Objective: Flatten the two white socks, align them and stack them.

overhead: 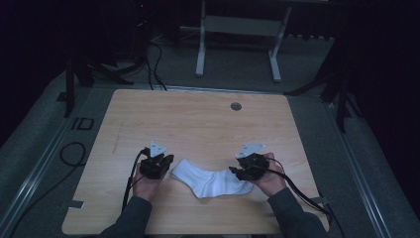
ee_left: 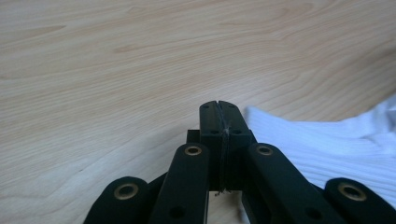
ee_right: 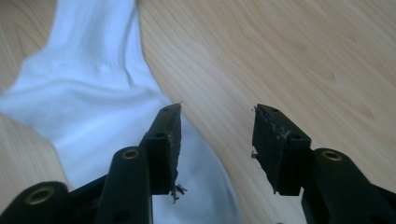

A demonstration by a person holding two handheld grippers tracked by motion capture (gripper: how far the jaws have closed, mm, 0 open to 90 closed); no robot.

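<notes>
Work in hand: handling a white sock (overhead: 210,181) on a wooden table (overhead: 198,119).
Sock, place: near middle of the table, between the two hands; lies flat, bent at the heel, one end pointing left, the other right.
Left gripper (overhead: 157,163): just left of the sock's left end. In the left gripper view its jaws stand pressed together with only a seam between them. No cloth is seen in that seam; the sock (ee_left: 336,144) lies just to the right of the tips.
Right gripper (overhead: 250,166): at the sock's right end. In the right gripper view (ee_right: 217,140) the jaws stand apart with bare table in the gap. The left jaw sits over the sock's (ee_right: 93,107) edge; nothing is pinched.
Progress, judged: early. The sock rests on the table, unfolded and unlifted, and neither gripper has a hold on it. Both are placed at its ends, which suggests a grasp at each end is being set up.
Left to do, judged: take hold of both ends, then lift, straighten or fold; which of these cannot be told.
Hidden or unclear: the high view is dim, so the jaw tips are hard to read there. The sock's right end is covered by the right gripper. Whether the left tips touch the sock's edge cannot be told. The room beyond the table is dark, with a grey frame (overhead: 237,29) and cables (overhead: 148,64) faintly seen.
</notes>
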